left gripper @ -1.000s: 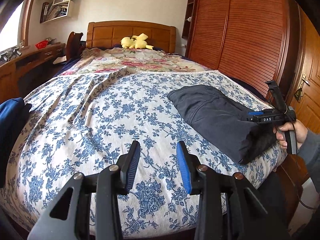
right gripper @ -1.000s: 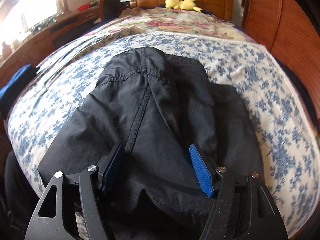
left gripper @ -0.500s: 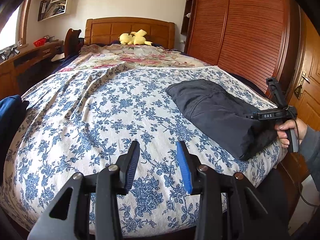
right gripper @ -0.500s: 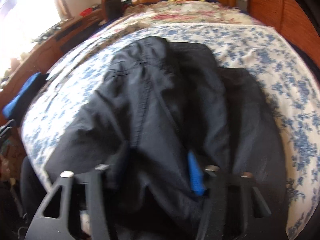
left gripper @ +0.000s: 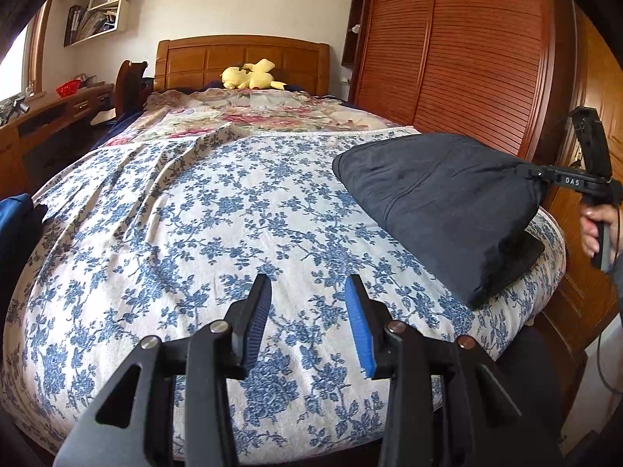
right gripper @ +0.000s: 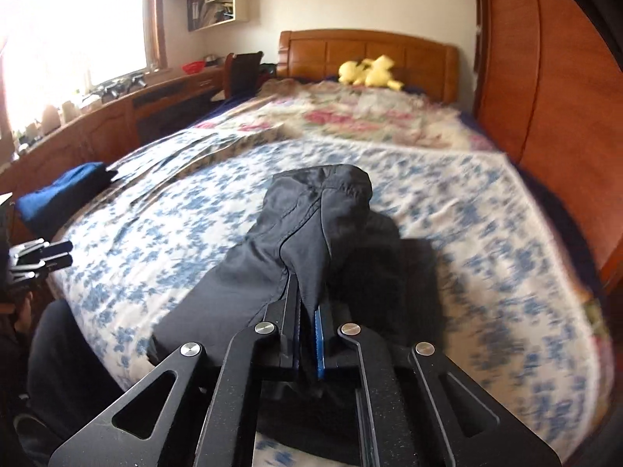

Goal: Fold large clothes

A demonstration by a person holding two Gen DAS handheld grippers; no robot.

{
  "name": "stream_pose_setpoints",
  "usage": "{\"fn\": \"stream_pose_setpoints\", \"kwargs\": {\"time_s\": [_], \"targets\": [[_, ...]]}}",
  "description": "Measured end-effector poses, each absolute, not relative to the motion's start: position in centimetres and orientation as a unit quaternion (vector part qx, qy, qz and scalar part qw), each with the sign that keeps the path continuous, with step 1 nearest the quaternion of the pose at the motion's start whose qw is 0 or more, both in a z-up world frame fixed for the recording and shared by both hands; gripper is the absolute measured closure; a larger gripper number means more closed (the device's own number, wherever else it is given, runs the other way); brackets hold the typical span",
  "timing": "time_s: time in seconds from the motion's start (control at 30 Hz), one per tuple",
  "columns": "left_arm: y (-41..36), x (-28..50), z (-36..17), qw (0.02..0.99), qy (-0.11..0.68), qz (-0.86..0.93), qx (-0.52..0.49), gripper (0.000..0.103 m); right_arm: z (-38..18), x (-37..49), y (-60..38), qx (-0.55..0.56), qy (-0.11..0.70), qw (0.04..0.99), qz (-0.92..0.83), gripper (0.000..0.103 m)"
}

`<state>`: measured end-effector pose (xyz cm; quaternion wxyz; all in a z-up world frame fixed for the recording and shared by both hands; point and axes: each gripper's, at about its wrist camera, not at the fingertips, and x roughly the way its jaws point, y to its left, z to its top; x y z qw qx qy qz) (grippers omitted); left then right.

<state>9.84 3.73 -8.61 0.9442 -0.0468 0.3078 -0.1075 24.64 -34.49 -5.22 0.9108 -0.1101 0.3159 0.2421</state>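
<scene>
**One dark garment gripped at the bed's right edge**

The right tool point(right gripper: 307, 319) is clenched on a raised fold of the dark garment point(right gripper: 311, 233), which lies on the blue-floral bedspread point(left gripper: 194, 233) near the wardrobe point(left gripper: 467, 58). The left tool point(left gripper: 307, 303) hangs released over the bedspread, nothing between its blue pads point(left gripper: 360, 330). A yellow plush toy point(left gripper: 249, 74) rests at the headboard.

Daylight pours in from the window point(right gripper: 78, 19), which is blown out to white glare in the right wrist view. That view is smeared by motion blur, worst across the bedspread point(right gripper: 486, 272); the dark garment point(right gripper: 311, 233) casts a soft shadow to its right. The left wrist view is sharp and evenly lit. Both bend strongly at the edges, with black corners.
</scene>
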Motion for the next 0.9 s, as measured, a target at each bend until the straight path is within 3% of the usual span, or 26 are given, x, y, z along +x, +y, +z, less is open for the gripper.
{"fn": "stream_pose_setpoints", "kwargs": {"time_s": [0.17,0.37,0.47,0.53,0.57,0.9], "targets": [[2.8,9.9,-8.5,0.943,0.308,-0.118,-0.042,0.065,-6.0,25.3,-39.5,-0.103,0.335,0.919,0.178,0.101],[1.9,10.1,-8.2,0.942,0.307,-0.127,-0.034,0.064,-12.0,26.9,-42.6,-0.102,0.405,0.900,0.126,0.098],[1.2,10.4,-7.9,0.942,0.306,-0.133,-0.029,0.064,-12.1,26.2,-41.9,-0.127,0.388,0.908,0.092,0.077],[0.7,10.7,-7.6,0.942,0.304,-0.139,-0.026,0.063,-11.4,25.7,-41.6,-0.136,0.374,0.913,0.088,0.054],[0.4,10.9,-7.5,0.942,0.303,-0.143,-0.023,0.062,-11.1,25.4,-41.6,-0.138,0.369,0.915,0.090,0.050],[-4.4,15.0,-7.7,0.929,0.315,-0.191,0.034,0.061,-10.4,24.4,-38.0,-0.129,0.345,0.915,0.166,0.046]]}}
